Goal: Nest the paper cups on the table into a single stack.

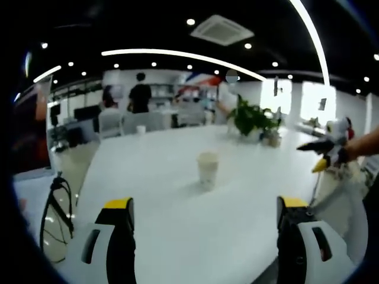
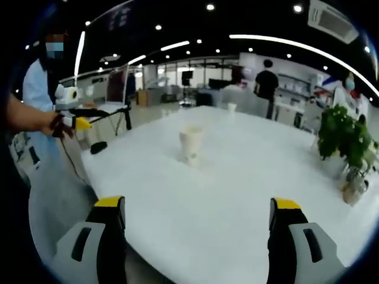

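Left gripper view: paper cup (image 1: 207,169) upright on table (image 1: 177,225), no legible writing; both hand-held grippers wide.

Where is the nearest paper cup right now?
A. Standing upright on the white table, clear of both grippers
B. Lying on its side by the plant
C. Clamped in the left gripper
A: the paper cup stands upright on the white table, ahead of both open grippers.

White table (image 1: 177,225) runs through both views, potted plant (image 1: 251,118) at 1 o'clock in the left gripper view and 3 o'clock in the right gripper view (image 2: 343,139), bicycle (image 1: 56,213) at 8 o'clock off the table edge, person in black (image 1: 140,93) standing at 11 o'clock.
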